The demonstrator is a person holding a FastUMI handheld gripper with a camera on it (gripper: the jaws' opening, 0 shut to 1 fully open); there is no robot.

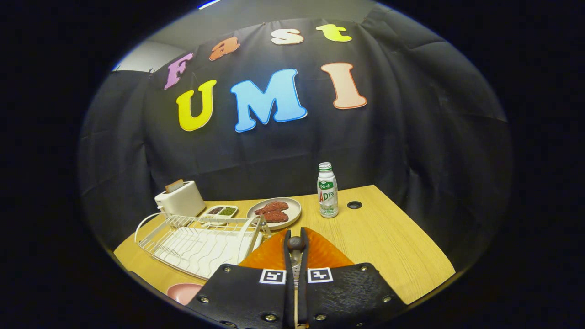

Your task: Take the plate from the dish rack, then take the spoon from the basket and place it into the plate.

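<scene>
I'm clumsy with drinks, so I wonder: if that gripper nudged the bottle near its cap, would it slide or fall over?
Probably tip: the bottle stands tall and narrow on a small base. Once down, its round body would likely roll on the smooth table. The gripper is short of it, fingers closed on the spoon over the orange plate.

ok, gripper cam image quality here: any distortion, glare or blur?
Gripper view: strong fisheye bend, the table edge and dish rack curve; lighting dim and even, soft glare on the orange plate between the closed fingers, gripper holding the spoon; bottle and toaster reasonably sharp, fingers close-up slightly soft.
</scene>
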